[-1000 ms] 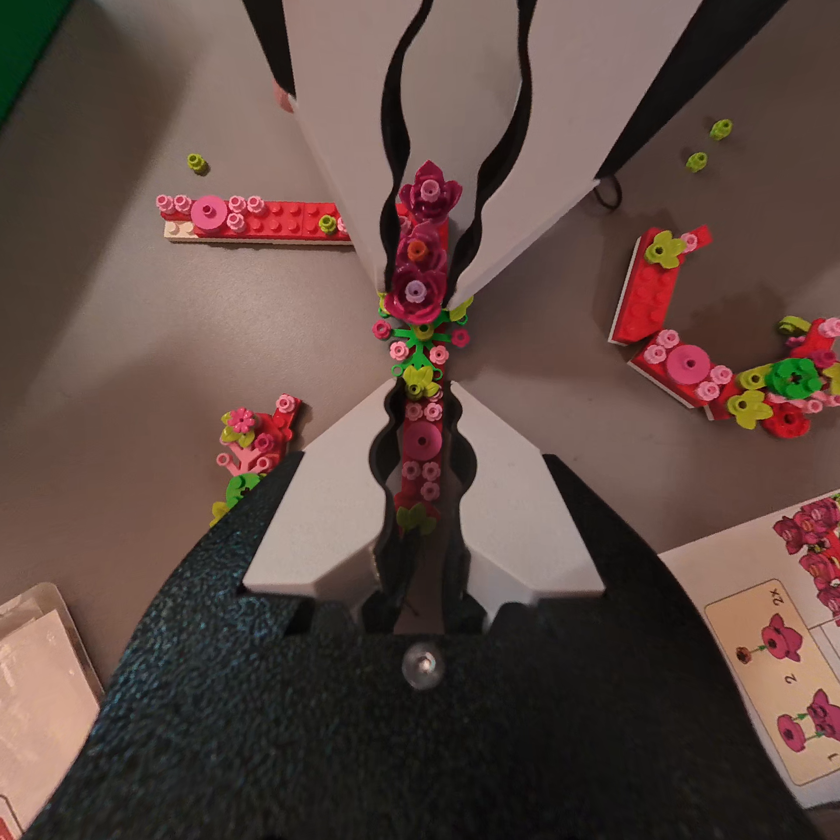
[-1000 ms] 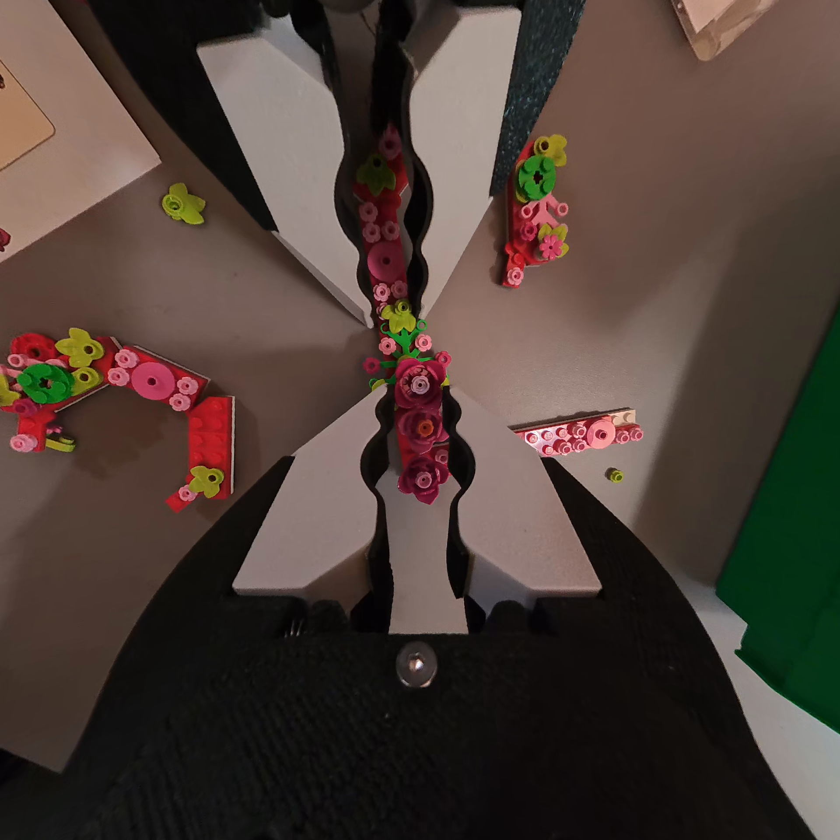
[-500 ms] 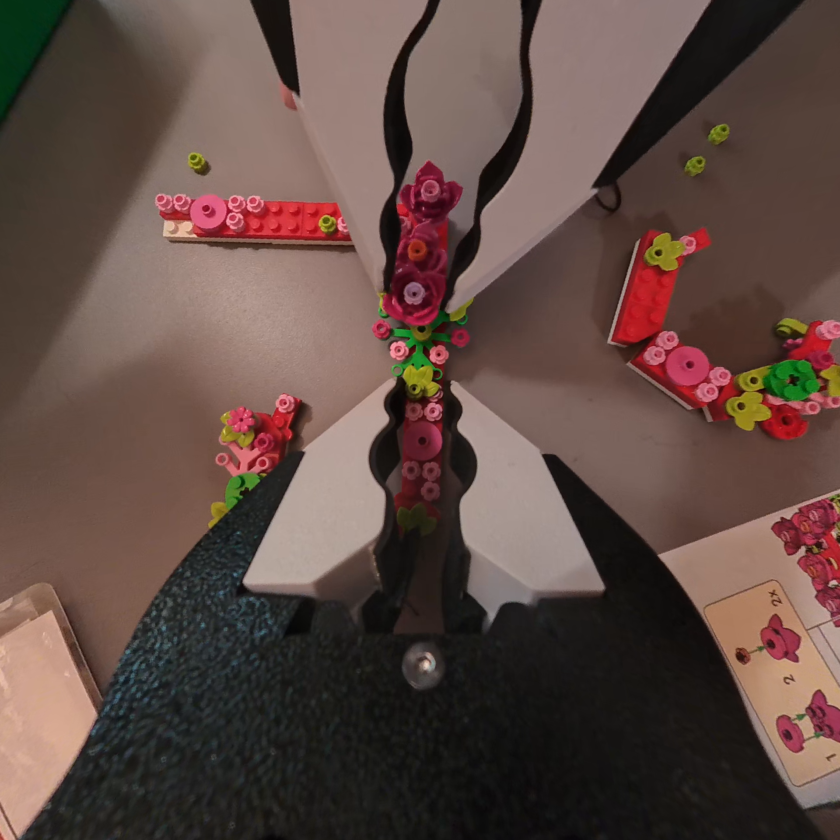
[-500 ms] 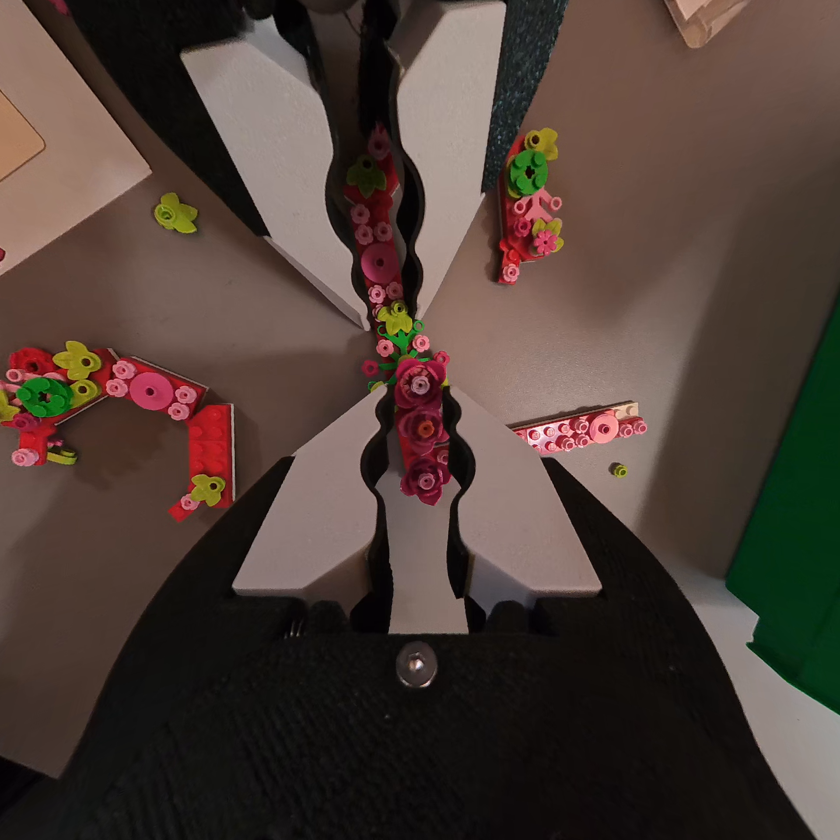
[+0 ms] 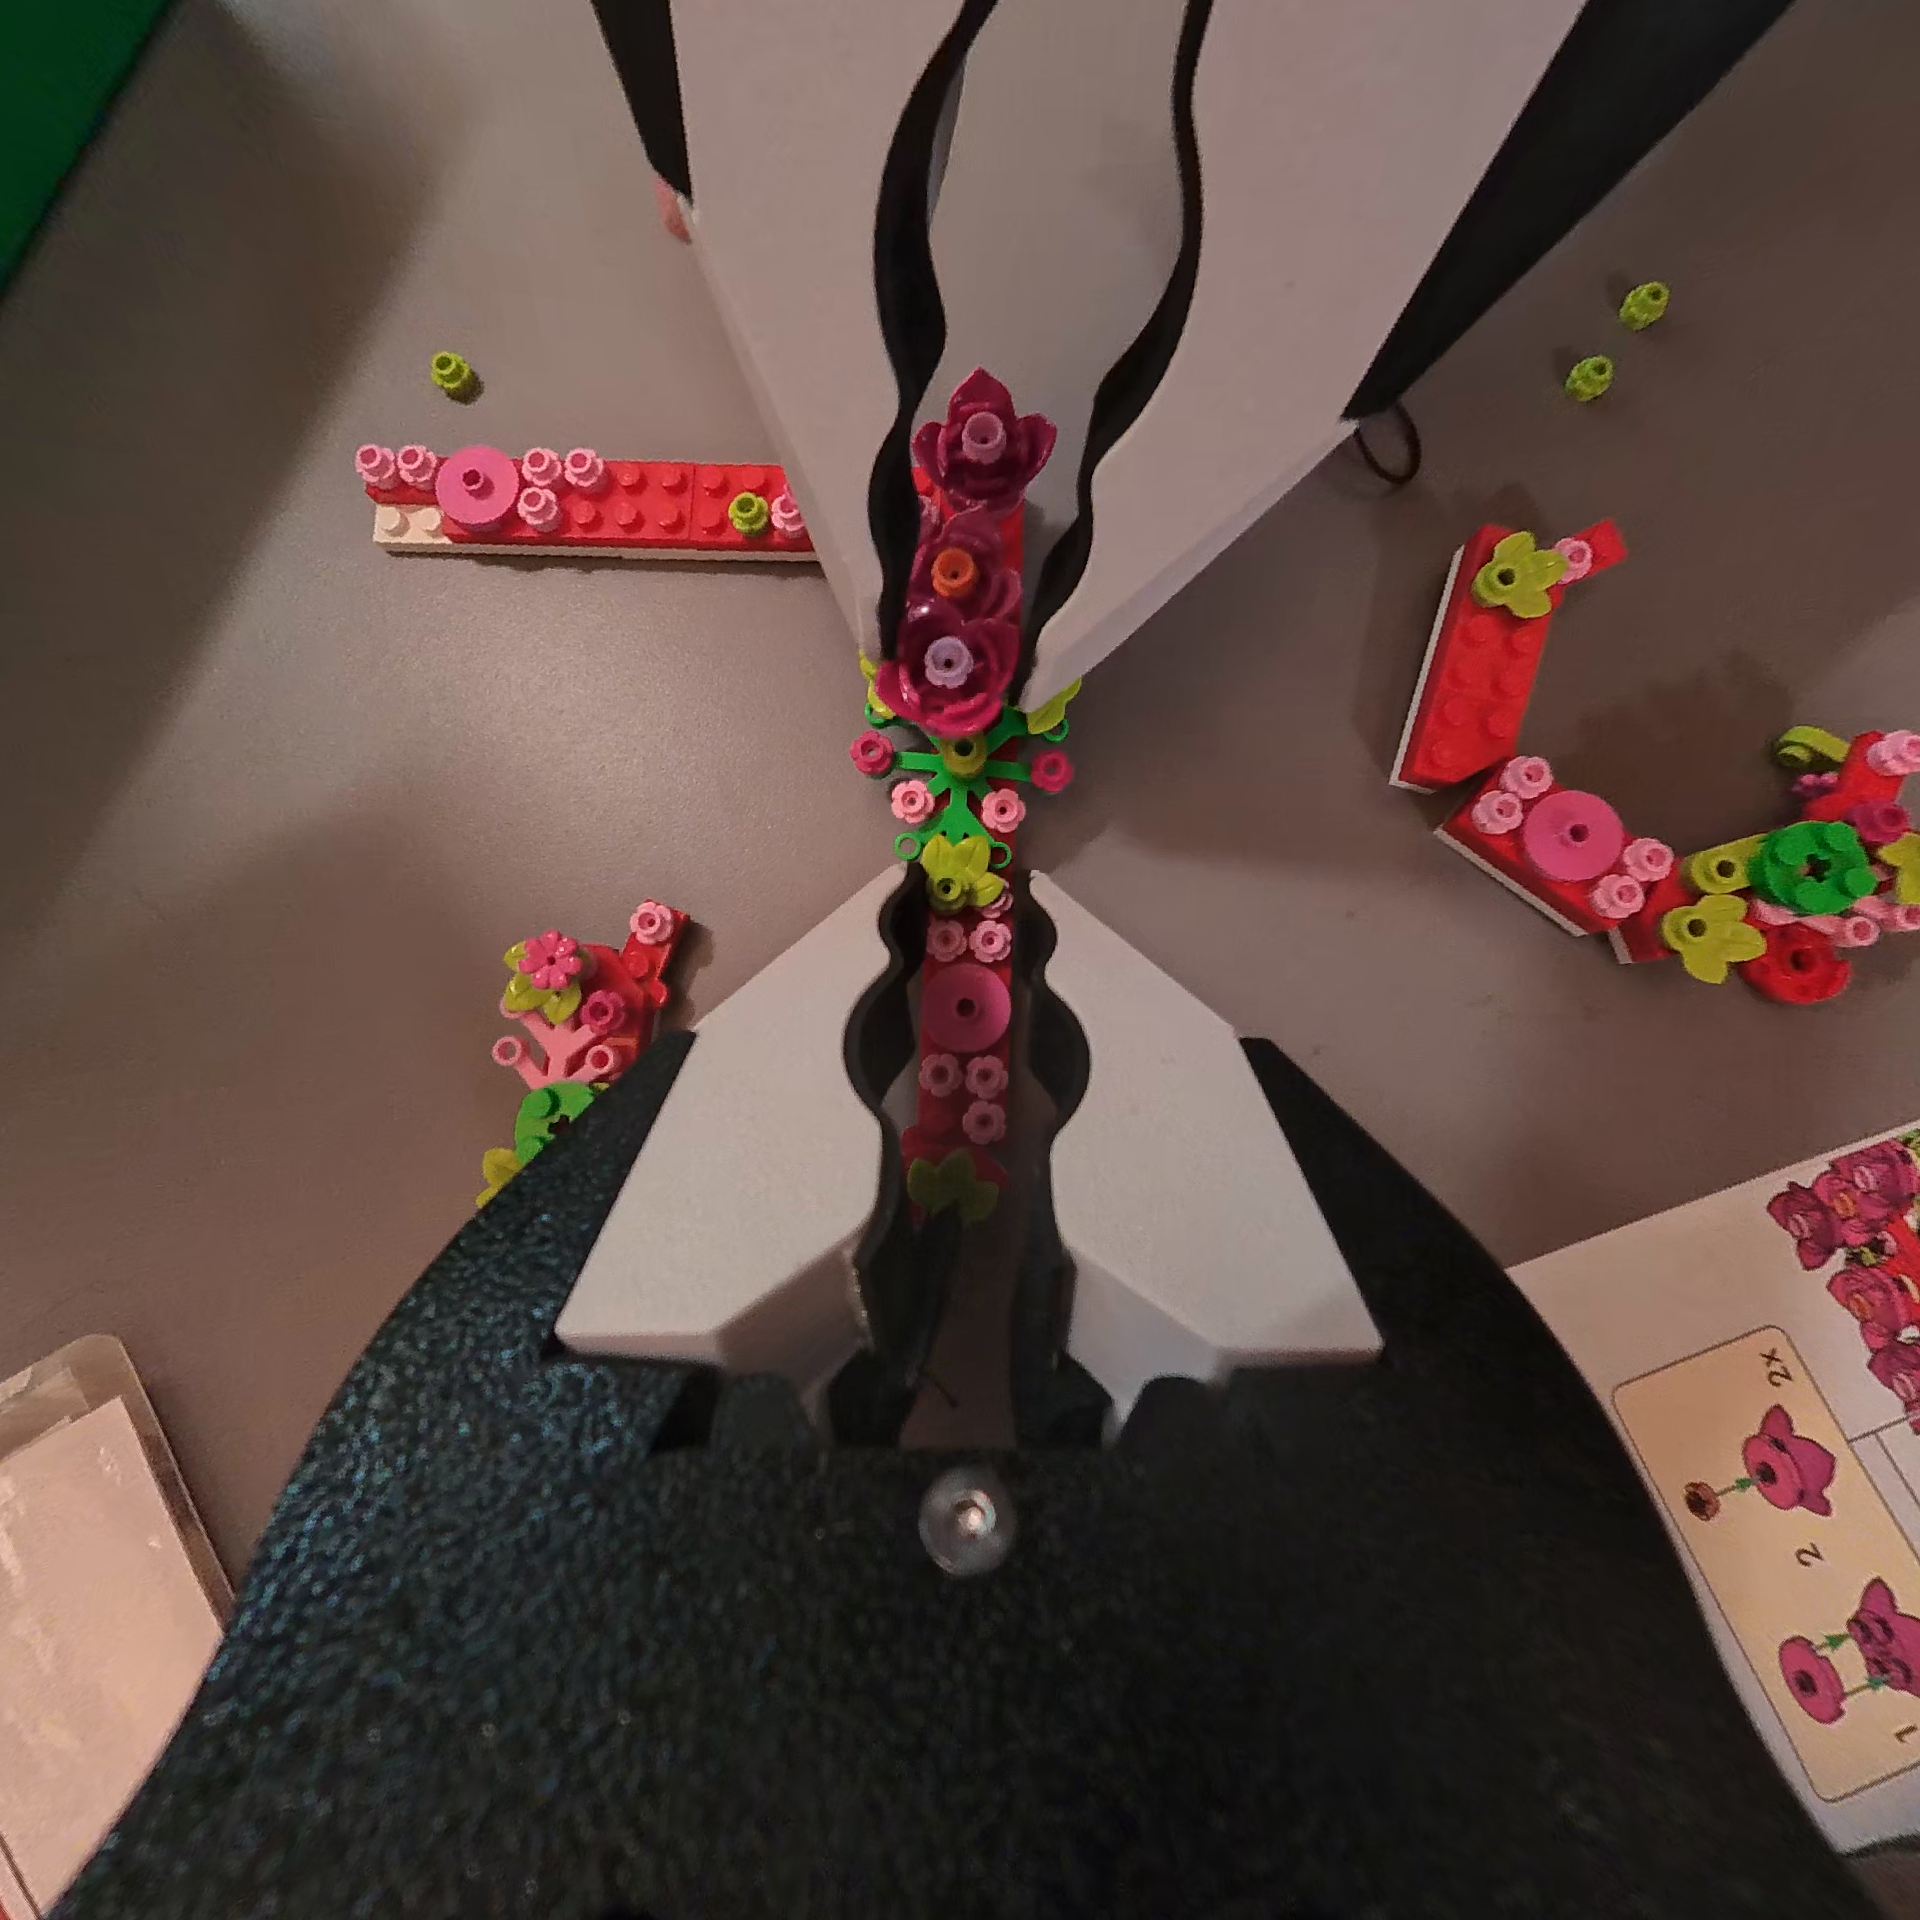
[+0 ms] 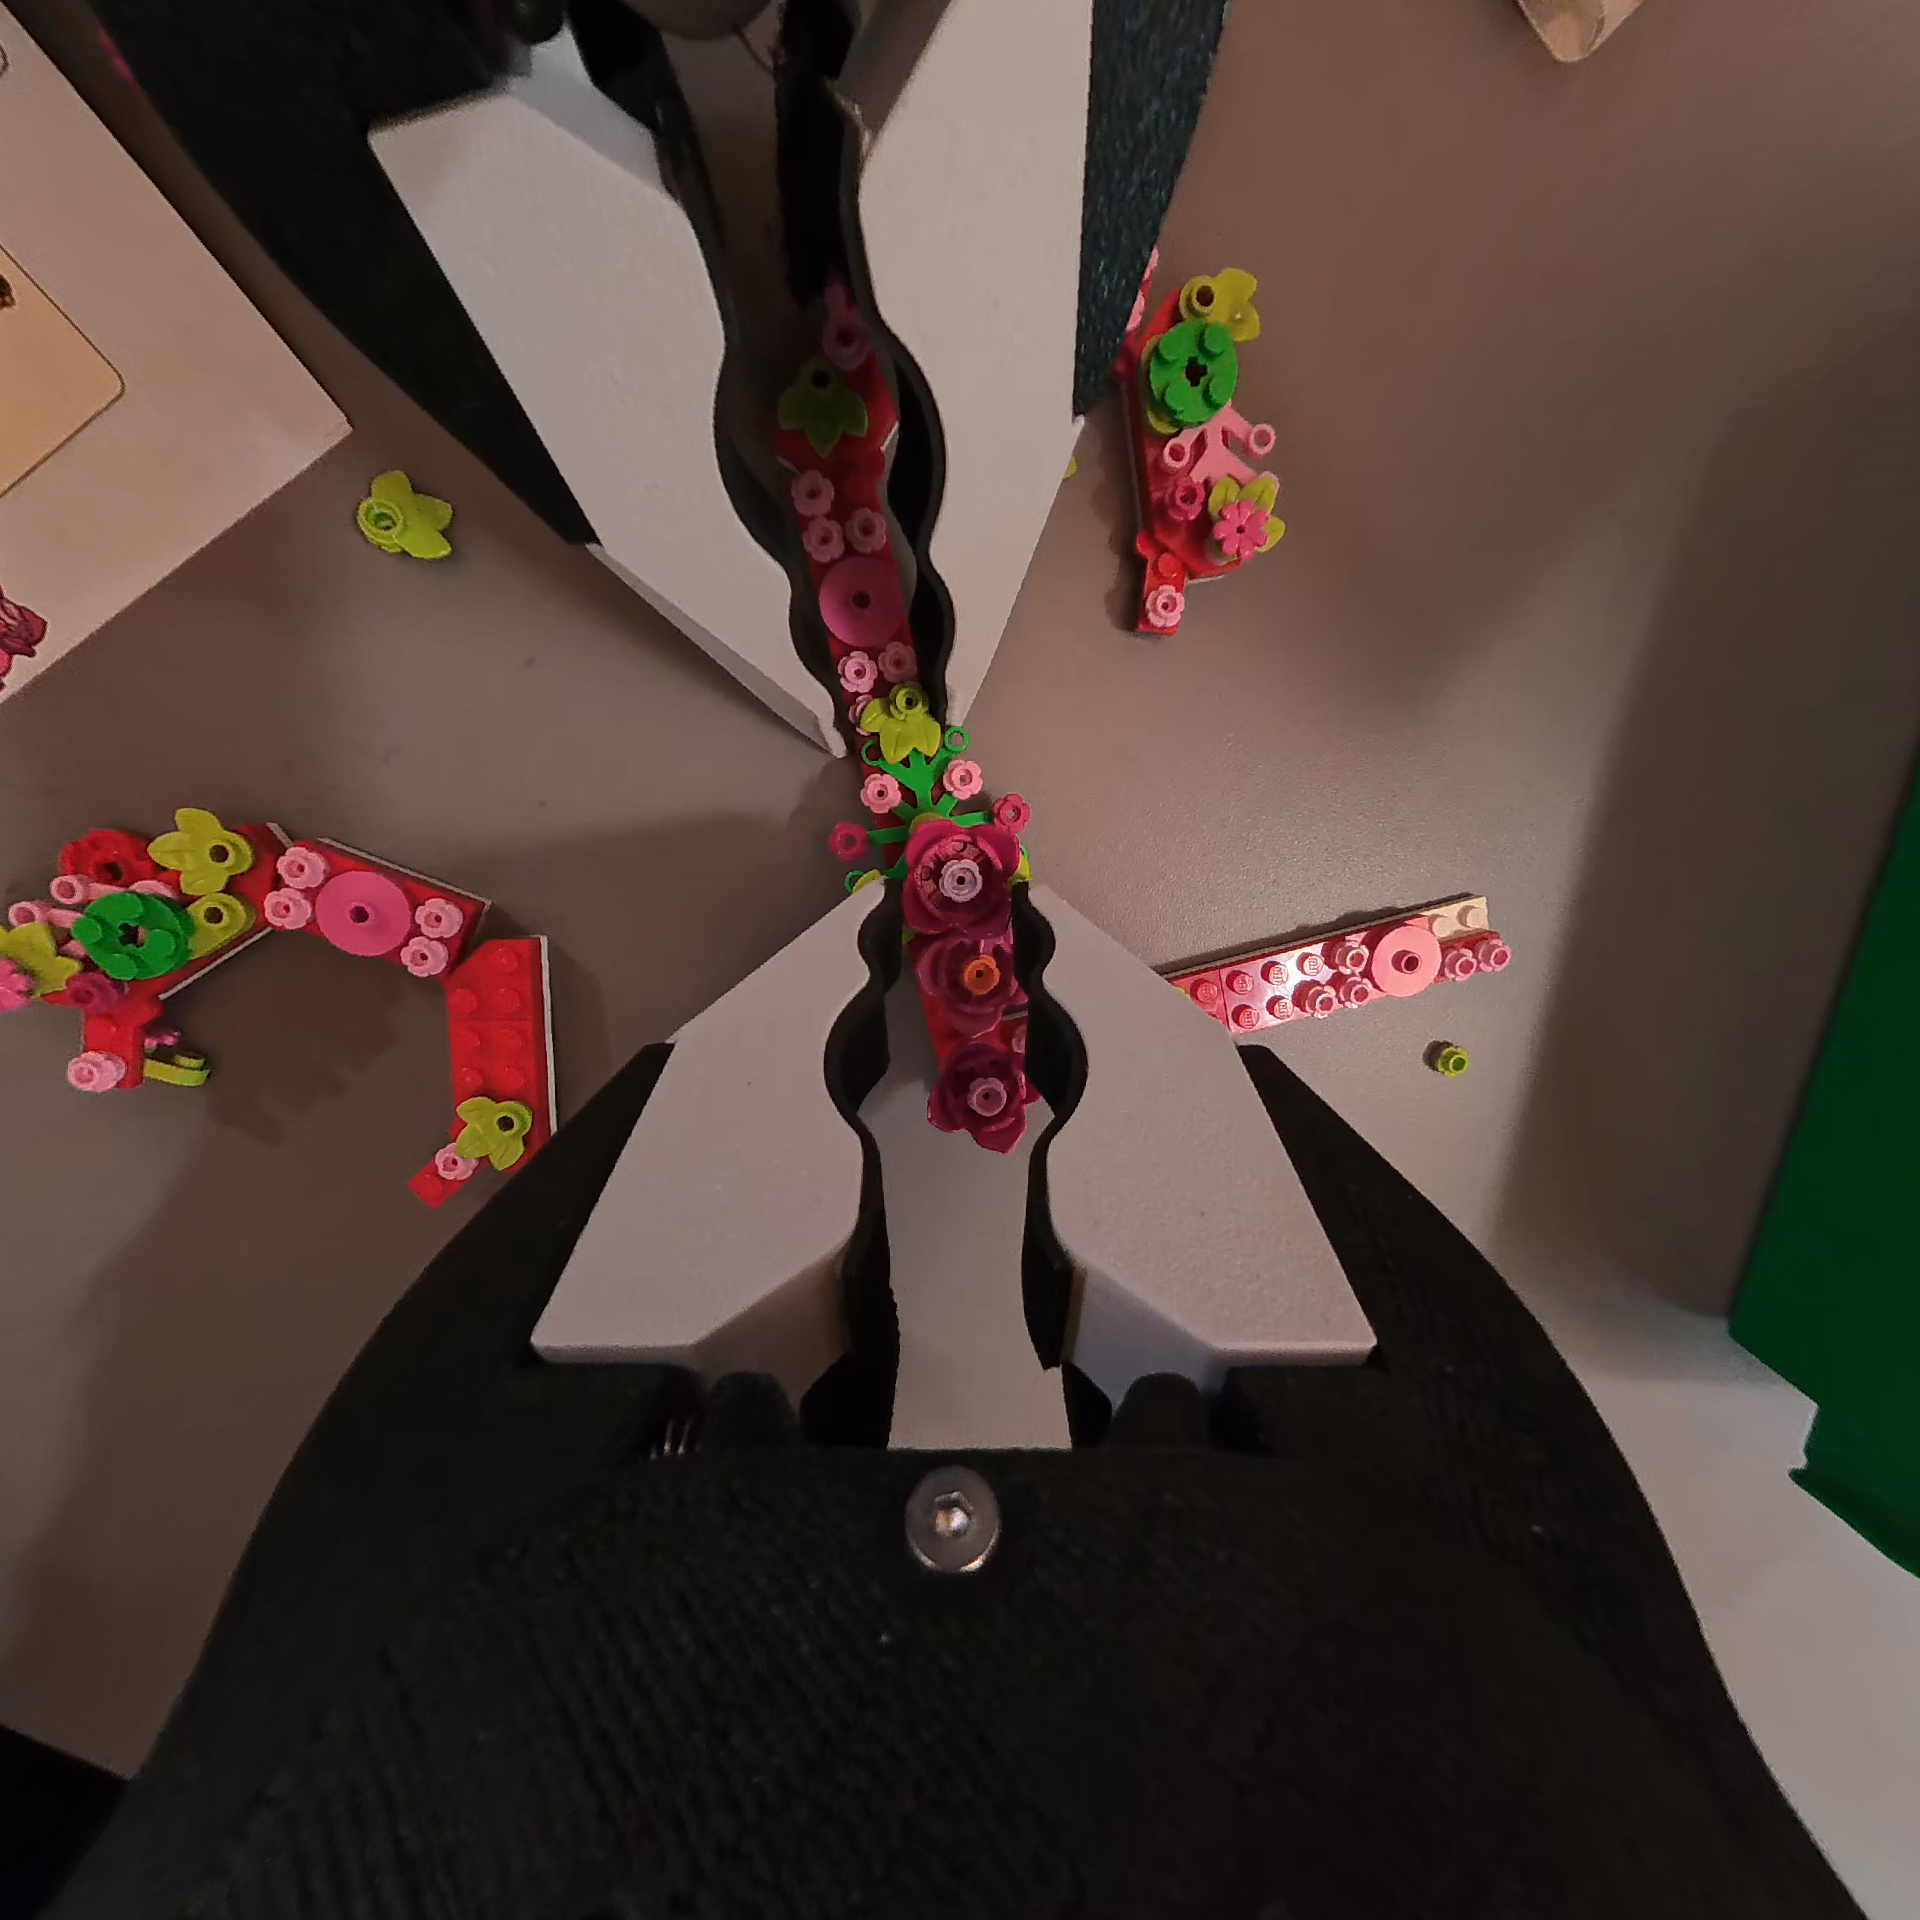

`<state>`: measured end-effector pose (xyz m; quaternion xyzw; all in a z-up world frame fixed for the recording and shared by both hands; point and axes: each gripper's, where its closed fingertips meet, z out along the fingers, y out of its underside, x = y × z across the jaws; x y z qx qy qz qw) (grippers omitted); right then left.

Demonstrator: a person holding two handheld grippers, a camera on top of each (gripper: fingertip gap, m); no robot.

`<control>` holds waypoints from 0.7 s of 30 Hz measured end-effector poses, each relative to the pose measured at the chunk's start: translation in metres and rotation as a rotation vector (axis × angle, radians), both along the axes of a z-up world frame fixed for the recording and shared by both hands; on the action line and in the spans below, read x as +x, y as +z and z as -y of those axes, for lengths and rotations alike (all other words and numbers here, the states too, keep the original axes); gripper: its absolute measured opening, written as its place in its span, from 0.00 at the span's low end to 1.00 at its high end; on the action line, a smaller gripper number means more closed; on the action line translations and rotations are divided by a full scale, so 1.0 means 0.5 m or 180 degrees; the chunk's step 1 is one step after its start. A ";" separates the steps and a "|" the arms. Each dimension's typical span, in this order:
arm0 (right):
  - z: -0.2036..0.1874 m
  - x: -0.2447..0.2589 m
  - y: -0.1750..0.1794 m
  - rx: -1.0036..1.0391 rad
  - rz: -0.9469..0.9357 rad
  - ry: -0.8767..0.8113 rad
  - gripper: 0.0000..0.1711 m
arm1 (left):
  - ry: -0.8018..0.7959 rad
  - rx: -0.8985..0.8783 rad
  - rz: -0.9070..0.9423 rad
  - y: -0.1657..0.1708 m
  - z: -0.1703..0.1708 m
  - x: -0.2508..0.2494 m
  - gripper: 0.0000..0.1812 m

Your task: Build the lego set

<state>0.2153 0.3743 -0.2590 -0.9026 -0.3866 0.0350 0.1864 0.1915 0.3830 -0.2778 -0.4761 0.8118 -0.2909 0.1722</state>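
Observation:
A long red lego strip [image 5: 961, 1039] carries three magenta roses [image 5: 951, 582] at one end, a green stem with small pink flowers [image 5: 961, 774] in the middle, and a pink disc at the other end. My left gripper [image 5: 966, 899] is shut on the pink-disc end. My right gripper [image 6: 956, 914] is shut on the rose end [image 6: 966, 977]. The two grippers face each other, tips a short gap apart, and hold the strip above the grey table. In the right wrist view the left gripper [image 6: 899, 727] comes in from the top.
On the table lie a red strip with a pink disc [image 5: 582, 509] [image 6: 1340, 966], a curved flowered assembly [image 5: 1558, 831] [image 6: 343, 914], a small flowered piece [image 5: 592, 997] [image 6: 1195, 447], loose lime studs [image 5: 454, 374] [image 5: 1590, 374], a lime leaf [image 6: 405, 514], an instruction booklet [image 5: 1766, 1455] and a plastic bag [image 5: 73, 1610]. About 6 cm separates my left fingertips from the small flowered piece [image 5: 592, 997]. It turns up in the right wrist view [image 6: 1191, 507] as well.
Both grips hold as before. In the right wrist view the strip and the left gripper now lean a little more to the left; the left wrist view is almost unchanged.

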 end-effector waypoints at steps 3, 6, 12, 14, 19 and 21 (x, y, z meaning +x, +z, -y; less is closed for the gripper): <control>0.001 0.000 0.000 0.0000 0.0004 -0.0004 0.11 | 0.0001 0.0000 0.0000 0.000 0.000 0.000 0.08; 0.002 -0.001 0.000 0.0005 -0.0001 0.0001 0.11 | 0.0001 0.0001 -0.0001 0.000 0.000 0.000 0.08; 0.003 -0.002 -0.001 0.0033 -0.0032 -0.0013 0.12 | 0.0005 -0.0005 -0.0001 0.000 0.000 0.000 0.08; 0.003 -0.001 0.000 0.0049 -0.0023 -0.0011 0.13 | 0.0005 -0.0006 -0.0002 0.000 0.000 0.000 0.08; 0.004 -0.003 0.014 0.0204 -0.0041 0.0084 0.18 | 0.0007 -0.0008 -0.0006 0.000 0.000 0.000 0.08; 0.009 -0.014 0.026 0.0397 -0.0095 0.0312 0.24 | 0.0012 -0.0014 -0.0009 0.000 0.000 0.000 0.08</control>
